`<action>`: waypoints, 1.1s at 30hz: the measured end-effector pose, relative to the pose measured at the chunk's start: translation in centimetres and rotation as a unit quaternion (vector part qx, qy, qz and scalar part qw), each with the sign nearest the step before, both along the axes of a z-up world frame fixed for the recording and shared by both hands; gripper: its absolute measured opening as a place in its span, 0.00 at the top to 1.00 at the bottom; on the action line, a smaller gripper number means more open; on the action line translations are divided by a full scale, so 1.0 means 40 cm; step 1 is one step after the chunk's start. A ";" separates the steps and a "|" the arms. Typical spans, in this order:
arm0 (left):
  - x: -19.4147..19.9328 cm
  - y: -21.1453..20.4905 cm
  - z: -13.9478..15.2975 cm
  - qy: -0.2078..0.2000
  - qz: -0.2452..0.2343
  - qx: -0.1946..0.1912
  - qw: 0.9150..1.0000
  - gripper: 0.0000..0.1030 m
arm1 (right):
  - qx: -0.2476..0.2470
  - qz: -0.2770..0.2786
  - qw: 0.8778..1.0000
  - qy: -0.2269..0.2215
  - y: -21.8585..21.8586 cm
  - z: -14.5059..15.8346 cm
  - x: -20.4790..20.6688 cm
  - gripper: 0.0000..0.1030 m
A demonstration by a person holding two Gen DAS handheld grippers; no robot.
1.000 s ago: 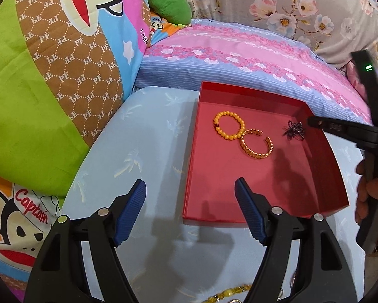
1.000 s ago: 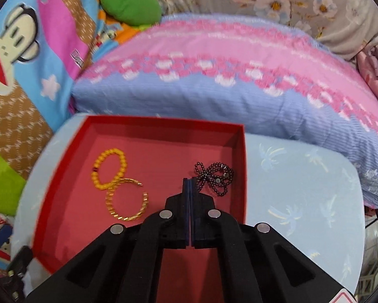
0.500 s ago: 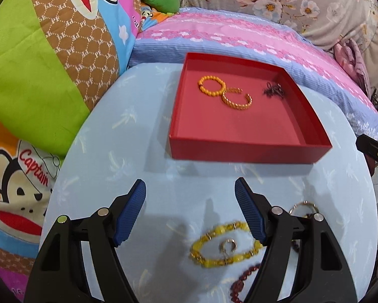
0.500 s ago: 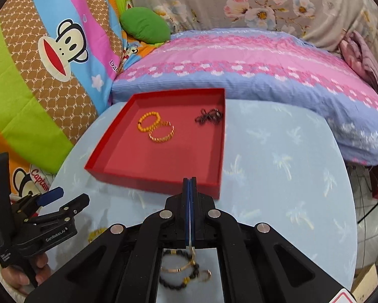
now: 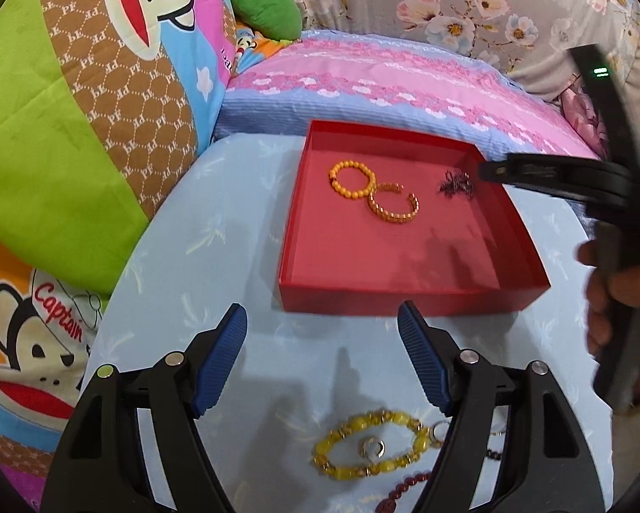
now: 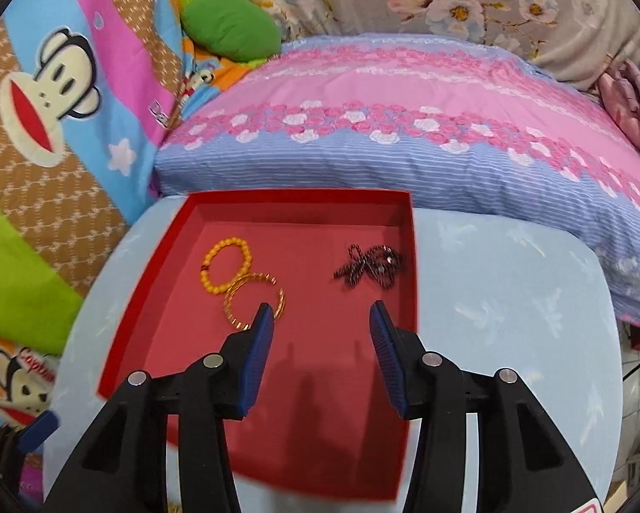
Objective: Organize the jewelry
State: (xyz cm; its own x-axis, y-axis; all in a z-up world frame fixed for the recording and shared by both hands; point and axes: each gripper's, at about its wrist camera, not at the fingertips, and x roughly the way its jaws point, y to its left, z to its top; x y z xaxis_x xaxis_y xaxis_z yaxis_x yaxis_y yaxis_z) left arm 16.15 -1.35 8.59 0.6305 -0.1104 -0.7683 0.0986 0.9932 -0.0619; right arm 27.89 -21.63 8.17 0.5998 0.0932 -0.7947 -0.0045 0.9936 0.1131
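Observation:
A red tray [image 5: 410,295] [image 6: 149,329] sits on the light blue table. In it lie an orange bead bracelet [image 5: 352,179] [image 6: 226,267], a gold bangle [image 5: 392,205] [image 6: 253,299] and a dark bead chain [image 5: 454,184] [image 6: 369,265]. My right gripper [image 6: 322,320] is open and empty, above the tray, just short of the dark chain. My left gripper [image 5: 322,342] is open and empty over the table in front of the tray. A yellow bead bracelet [image 5: 371,444], a small ring [image 5: 373,446] and a dark red bead strand [image 5: 405,485] lie on the table below it.
A pink and blue striped pillow [image 6: 405,128] lies behind the table. Cartoon monkey bedding [image 5: 63,128] and a green cushion [image 6: 230,25] are at the left. The table's right edge [image 6: 611,342] drops off to the floor.
My right gripper went from shut to open and moved forward over the tray near the dark chain. My left gripper moved closer to the tray, with the loose jewelry now lower in view.

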 end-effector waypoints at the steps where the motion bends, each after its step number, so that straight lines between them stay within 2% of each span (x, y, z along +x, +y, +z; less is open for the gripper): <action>1: 0.008 0.001 0.002 -0.001 0.000 0.000 1.000 0.33 | -0.004 0.001 1.000 0.011 0.004 -0.018 0.033 0.59; 7: 0.061 0.013 -0.008 -0.001 0.006 -0.001 1.000 0.32 | -0.041 0.001 0.997 0.059 0.015 -0.105 0.158 0.65; 9: 0.077 0.015 -0.017 0.002 0.009 -0.002 1.000 0.32 | -0.048 -0.001 0.996 0.074 0.013 -0.126 0.180 0.70; 12: 0.093 0.014 -0.027 0.003 0.010 -0.001 1.000 0.32 | -0.064 -0.003 0.994 0.088 0.017 -0.146 0.198 0.90; 13: 0.099 0.013 -0.030 0.004 0.010 -0.001 1.000 0.32 | -0.060 -0.001 0.994 0.093 0.015 -0.150 0.202 1.00; 15: 0.107 0.012 -0.032 0.006 0.010 -0.002 1.000 0.32 | -0.054 -0.003 0.995 0.087 0.013 -0.147 0.193 1.00; 17: 0.113 0.009 -0.032 0.004 0.010 -0.001 1.000 0.32 | -0.057 -0.007 0.996 0.061 0.012 -0.123 0.166 1.00; 19: 0.115 0.006 -0.030 0.003 0.010 0.000 1.000 0.32 | -0.040 -0.005 0.998 0.038 0.008 -0.088 0.131 1.00; 25: 0.099 0.005 -0.018 -0.001 0.011 -0.003 1.000 0.32 | 0.003 0.001 1.000 -0.028 -0.019 0.038 -0.052 1.00; 29: 0.081 -0.002 -0.016 0.000 0.010 -0.005 1.000 0.32 | 0.008 0.012 0.999 -0.032 -0.018 0.068 -0.094 1.00; 31: 0.073 -0.007 -0.017 0.002 0.011 -0.008 1.000 0.32 | -0.004 0.020 0.999 -0.025 -0.011 0.065 -0.072 0.99; 33: 0.069 -0.009 -0.017 0.002 0.010 -0.008 1.000 0.32 | -0.002 0.020 1.000 -0.014 -0.014 0.050 -0.035 0.92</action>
State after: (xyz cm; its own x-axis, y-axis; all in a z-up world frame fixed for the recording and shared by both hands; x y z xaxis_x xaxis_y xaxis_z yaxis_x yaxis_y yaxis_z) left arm 18.92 -1.71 7.92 0.6294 -0.1095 -0.7693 0.0775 0.9939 -0.0781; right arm 26.51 -22.18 10.19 0.6179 0.1152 -0.7778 -0.0478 0.9929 0.1091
